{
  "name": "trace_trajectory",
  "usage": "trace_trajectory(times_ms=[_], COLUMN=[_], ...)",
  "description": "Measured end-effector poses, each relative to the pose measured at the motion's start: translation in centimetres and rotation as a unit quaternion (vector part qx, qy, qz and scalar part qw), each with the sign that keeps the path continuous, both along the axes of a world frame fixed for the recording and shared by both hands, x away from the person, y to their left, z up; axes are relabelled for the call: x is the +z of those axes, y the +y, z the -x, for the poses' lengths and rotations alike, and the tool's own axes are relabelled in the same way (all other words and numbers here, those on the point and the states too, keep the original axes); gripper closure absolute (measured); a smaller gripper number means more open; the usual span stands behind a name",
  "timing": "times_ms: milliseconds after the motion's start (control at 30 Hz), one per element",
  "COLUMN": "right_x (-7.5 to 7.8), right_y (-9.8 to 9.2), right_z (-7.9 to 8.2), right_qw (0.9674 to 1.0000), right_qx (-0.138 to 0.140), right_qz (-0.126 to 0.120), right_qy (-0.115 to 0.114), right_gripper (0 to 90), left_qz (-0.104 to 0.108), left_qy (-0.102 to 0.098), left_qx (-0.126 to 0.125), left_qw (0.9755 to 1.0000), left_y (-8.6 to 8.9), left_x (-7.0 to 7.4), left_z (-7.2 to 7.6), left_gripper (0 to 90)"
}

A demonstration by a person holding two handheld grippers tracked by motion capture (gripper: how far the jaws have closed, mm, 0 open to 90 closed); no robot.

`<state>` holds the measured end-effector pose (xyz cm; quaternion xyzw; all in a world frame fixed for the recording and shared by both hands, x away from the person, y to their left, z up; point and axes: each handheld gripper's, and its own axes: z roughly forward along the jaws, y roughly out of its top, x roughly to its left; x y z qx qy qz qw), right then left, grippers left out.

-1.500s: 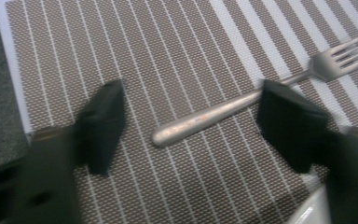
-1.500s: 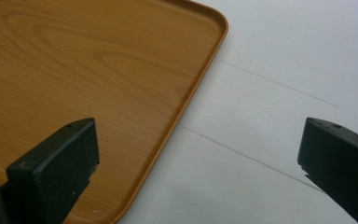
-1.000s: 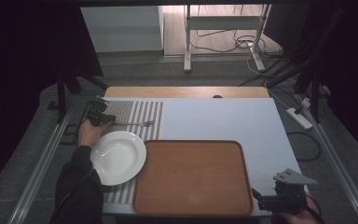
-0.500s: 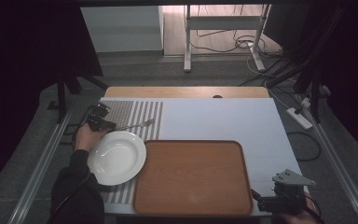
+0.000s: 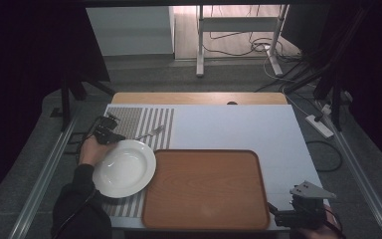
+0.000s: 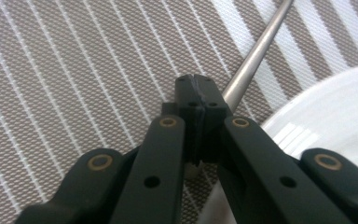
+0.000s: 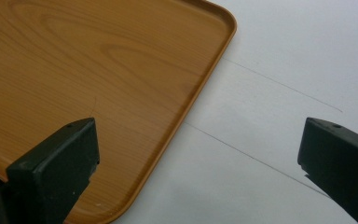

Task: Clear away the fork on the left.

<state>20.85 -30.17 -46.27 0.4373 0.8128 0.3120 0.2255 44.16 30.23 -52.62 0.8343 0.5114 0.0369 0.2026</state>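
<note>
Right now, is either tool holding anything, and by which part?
Left tool is shut on the fork, gripping its handle end. Right tool is open, holding nothing.

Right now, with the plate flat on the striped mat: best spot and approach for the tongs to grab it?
Grip the white plate at its raised rim, on the near-left edge. It lies flat on the placemat, so slide one jaw under the lip from the side. The wooden tray probably blocks its right side.
</note>
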Motion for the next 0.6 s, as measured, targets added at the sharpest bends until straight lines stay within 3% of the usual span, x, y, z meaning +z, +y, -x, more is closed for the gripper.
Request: trace_trajectory(times_ms=[233,300,333,433,500,533,600], right_x=[0.01,0.01,0.01,0.00,-0.01,-0.01,-0.01], right_y=[0.02,0.02,0.03,0.04,0.06,0.06,0.07], right_z=[0.00,0.00,0.00,0.00,0.00,0.00,-0.01], right_qw=[1.0000,1.0000,1.0000,1.0000,1.0000,1.0000,1.0000], right_qx=[0.002,0.002,0.003,0.003,0.005,0.005,0.005], right_qz=[0.001,0.001,0.001,0.002,0.002,0.002,0.002], right_qy=[0.001,0.001,0.001,0.002,0.001,0.001,0.001], right_gripper=[0.0,0.0,0.0,0.0,0.0,0.0,0.0], left_qz=[0.016,0.018,0.017,0.022,0.025,0.026,0.033], left_qy=[0.008,-0.001,-0.007,-0.024,-0.030,-0.033,-0.038], left_qx=[-0.007,0.000,0.007,0.018,0.025,0.027,0.030], left_qw=[0.9998,0.9998,0.9998,0.9993,0.9989,0.9988,0.9983], left_y=[0.37,0.57,0.69,0.93,0.92,0.88,0.70], left_x=[-0.02,0.07,0.20,0.55,0.66,0.68,0.71], left_z=[-0.14,-0.15,-0.20,-0.20,-0.27,-0.32,-0.49], left_gripper=[89.2,89.1,81.2,77.1,64.1,64.1,55.4])
